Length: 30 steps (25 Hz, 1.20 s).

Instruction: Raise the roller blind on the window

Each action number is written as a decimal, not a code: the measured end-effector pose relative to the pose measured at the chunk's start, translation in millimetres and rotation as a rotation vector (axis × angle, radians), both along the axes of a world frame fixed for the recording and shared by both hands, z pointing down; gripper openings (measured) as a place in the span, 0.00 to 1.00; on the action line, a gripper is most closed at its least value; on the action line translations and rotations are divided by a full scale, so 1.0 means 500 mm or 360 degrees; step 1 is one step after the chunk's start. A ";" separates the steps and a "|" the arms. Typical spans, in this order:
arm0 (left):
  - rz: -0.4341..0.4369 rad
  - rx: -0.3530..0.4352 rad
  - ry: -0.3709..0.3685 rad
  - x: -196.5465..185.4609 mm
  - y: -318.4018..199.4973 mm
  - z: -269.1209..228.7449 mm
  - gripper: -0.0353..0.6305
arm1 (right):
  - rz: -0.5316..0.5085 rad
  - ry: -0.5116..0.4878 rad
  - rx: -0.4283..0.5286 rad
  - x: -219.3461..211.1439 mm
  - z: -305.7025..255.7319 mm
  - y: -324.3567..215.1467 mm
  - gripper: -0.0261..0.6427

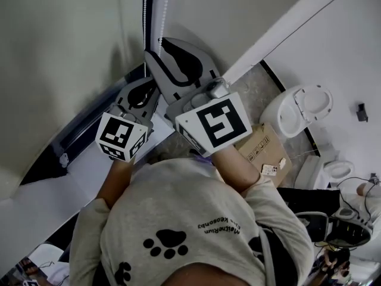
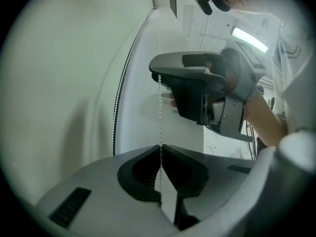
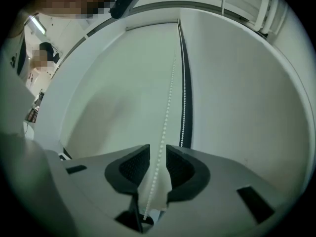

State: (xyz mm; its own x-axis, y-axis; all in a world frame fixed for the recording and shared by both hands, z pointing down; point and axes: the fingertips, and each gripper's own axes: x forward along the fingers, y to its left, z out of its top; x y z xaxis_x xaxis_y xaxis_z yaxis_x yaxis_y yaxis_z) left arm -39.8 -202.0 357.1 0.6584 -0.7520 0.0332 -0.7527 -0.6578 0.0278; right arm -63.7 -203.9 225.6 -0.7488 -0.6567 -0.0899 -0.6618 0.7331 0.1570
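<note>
The left tongs [image 2: 161,147] pinch the white bead chain [image 2: 159,113]; the right tongs [image 3: 158,151], above them, stand parted, the chain running loose between.

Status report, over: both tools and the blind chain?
Left tool shut on bead chain. Right tool open, chain between jaws, above left. Nothing blocking.

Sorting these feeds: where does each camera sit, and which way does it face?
Head view: on the head, facing steeply down at left gripper, right gripper, forearms.
Left gripper view: on that gripper, facing along jaws shut on the bead chain; right gripper above.
Right gripper view: on that gripper, facing the blind; jaws apart around the chain.
Shared: the bead chain.
</note>
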 end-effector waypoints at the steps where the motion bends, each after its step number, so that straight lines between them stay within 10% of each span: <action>1: -0.0002 0.0000 0.0001 0.000 0.001 0.001 0.08 | -0.0011 0.0005 0.0000 -0.005 -0.005 -0.001 0.18; 30: -0.0052 -0.0152 0.0104 -0.008 0.047 0.121 0.07 | -0.0005 0.0030 -0.0158 0.005 0.106 0.019 0.07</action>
State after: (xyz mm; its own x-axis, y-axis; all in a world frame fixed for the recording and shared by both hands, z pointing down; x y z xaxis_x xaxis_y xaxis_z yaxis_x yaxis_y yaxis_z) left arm -43.9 -178.5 417.5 0.6367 -0.7685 0.0633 -0.7681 -0.6250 0.1389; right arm -61.2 -194.2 278.4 -0.7516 -0.6595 -0.0101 -0.6573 0.7475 0.0960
